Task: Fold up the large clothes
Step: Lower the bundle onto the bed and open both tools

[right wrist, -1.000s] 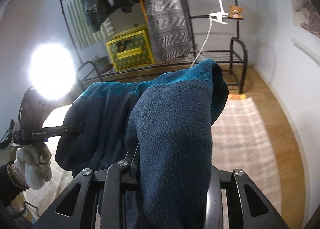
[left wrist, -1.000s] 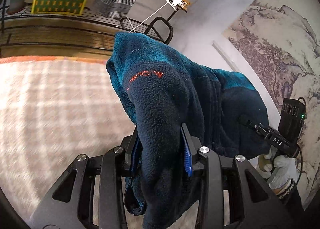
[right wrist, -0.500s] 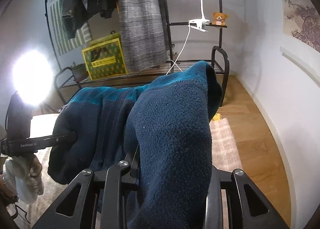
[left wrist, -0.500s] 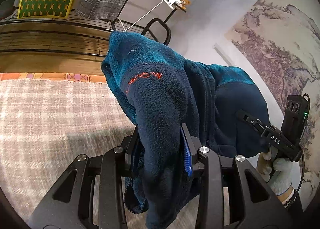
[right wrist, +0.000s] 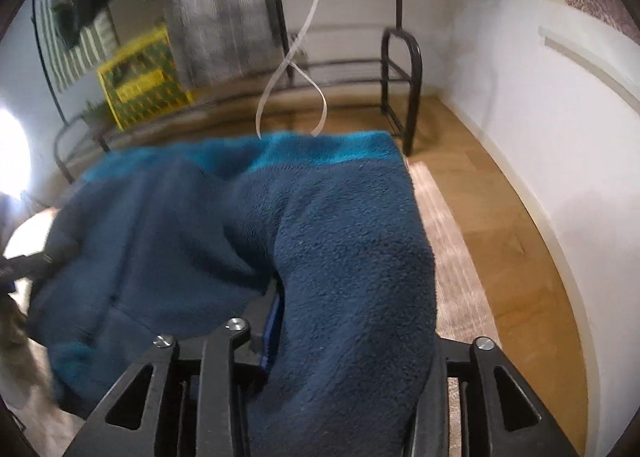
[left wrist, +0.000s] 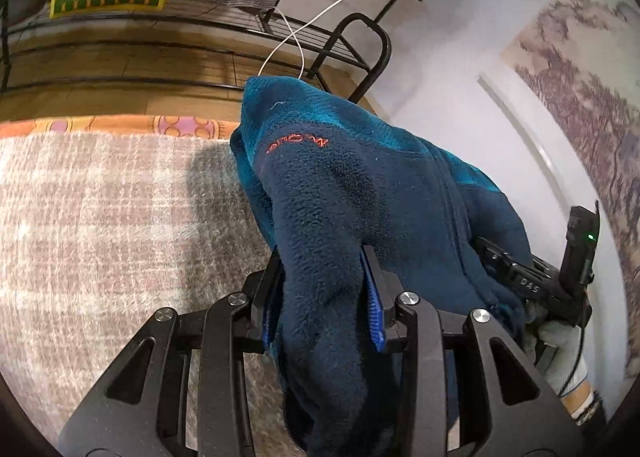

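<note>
Gripping blue fleece jacket (left wrist: pixel 360 193) above plaid rug (left wrist: pixel 100 217) | left tool (left wrist: pixel 320 297) clamped on fleece | right tool (right wrist: pixel 352 337) clamped likewise

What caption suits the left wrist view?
Left gripper clamps a navy fleece jacket held above a plaid rug, right gripper gripping alongside.

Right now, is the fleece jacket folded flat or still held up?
Held up, not folded: the fleece jacket hangs bunched between left gripper and right gripper, above the rug.
</note>
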Available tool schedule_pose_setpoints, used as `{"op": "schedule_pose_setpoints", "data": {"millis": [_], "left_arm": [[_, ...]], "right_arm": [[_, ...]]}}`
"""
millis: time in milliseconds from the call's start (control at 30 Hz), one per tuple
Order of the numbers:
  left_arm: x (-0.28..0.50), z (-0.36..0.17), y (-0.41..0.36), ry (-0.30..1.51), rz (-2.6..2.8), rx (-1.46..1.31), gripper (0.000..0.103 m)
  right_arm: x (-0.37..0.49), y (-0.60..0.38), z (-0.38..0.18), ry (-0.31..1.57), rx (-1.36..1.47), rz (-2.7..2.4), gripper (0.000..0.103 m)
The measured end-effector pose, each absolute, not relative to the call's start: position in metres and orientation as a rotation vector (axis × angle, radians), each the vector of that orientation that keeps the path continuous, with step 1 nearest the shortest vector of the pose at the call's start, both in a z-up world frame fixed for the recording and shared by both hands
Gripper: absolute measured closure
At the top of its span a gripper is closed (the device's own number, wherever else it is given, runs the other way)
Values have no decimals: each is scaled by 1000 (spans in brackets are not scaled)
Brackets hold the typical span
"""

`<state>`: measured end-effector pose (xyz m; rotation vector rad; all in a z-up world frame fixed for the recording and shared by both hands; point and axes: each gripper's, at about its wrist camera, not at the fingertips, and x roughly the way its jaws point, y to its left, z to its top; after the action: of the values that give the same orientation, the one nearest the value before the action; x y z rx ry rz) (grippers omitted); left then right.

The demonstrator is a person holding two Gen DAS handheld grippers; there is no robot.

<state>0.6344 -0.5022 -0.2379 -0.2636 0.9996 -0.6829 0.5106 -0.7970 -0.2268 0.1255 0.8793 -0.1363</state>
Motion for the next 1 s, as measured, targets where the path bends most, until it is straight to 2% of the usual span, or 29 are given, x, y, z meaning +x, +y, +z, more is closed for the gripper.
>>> {"op": "schedule_pose_setpoints", "data": {"millis": [133, 200, 233, 633, 1000], "left_arm": [[634, -239, -503, 1000, -667, -257, 64], [630, -233, -504, 993, -648, -247, 61], [627, -230, -503, 992, -635, -241, 60], [572, -156, -473, 851, -577, -131, 61], [487, -64, -359, 716, -488, -142, 61]], "right_arm": [[511, -805, -234, 878, 176, -153, 52], [511, -808, -234, 888, 175, -202, 27], [511, -809, -231, 886, 163, -220, 24], [465, -784, -166, 753, 123, -253, 22], [367, -716, -68, 606, 74, -152, 22]]}}
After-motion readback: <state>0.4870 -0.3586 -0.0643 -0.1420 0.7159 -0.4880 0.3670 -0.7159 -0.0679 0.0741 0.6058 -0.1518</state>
